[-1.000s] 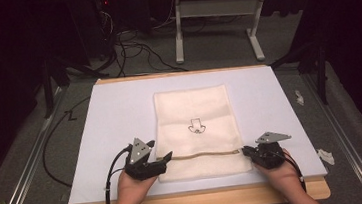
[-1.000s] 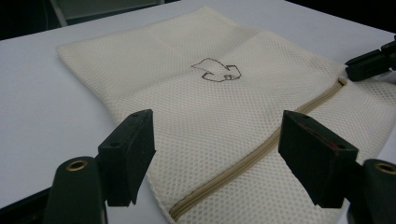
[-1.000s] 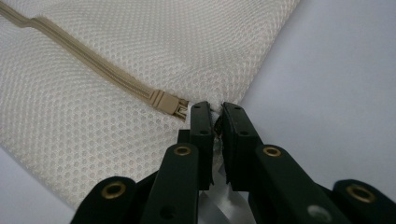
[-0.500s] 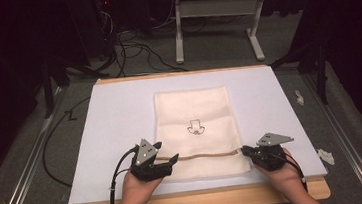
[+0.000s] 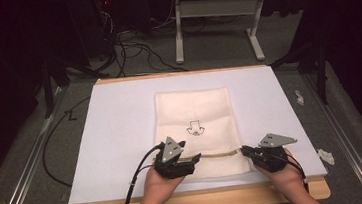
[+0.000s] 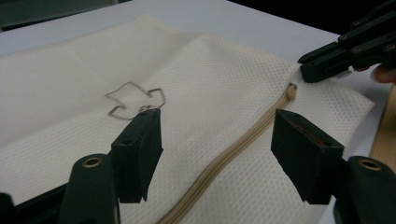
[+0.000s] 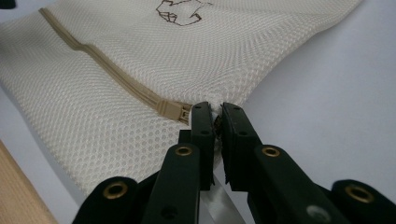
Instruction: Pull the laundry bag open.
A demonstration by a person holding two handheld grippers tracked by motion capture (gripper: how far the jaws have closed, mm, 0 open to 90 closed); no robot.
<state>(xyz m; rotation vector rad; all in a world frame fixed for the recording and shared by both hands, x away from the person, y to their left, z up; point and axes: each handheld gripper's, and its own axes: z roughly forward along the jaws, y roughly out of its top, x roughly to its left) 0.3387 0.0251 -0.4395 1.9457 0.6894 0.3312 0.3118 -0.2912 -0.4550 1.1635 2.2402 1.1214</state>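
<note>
A cream mesh bag (image 5: pixel 195 115) with a small dark printed mark lies flat on the white board (image 5: pixel 117 138). A tan zipper (image 5: pixel 219 154) runs across the bag near its front edge. My left gripper (image 5: pixel 193 159) hovers open over the bag's front left part. In the left gripper view its jaws stand on either side of the zipper (image 6: pixel 243 142) without touching it. My right gripper (image 5: pixel 244 150) is shut on the bag's right edge at the zipper's end (image 7: pixel 173 110). The left gripper view also shows the right gripper (image 6: pixel 327 63) at the far end of the zipper.
The white board rests on a wooden tabletop (image 5: pixel 218 201) whose front edge shows below my hands. Crumpled paper scraps (image 5: pixel 326 156) lie on the floor at the right. Cables (image 5: pixel 133 46) and a desk frame (image 5: pixel 215 13) stand behind the table.
My left gripper has moved right, from the bag's left edge to over the bag and its zipper. The right gripper has stayed at the zipper's end.
</note>
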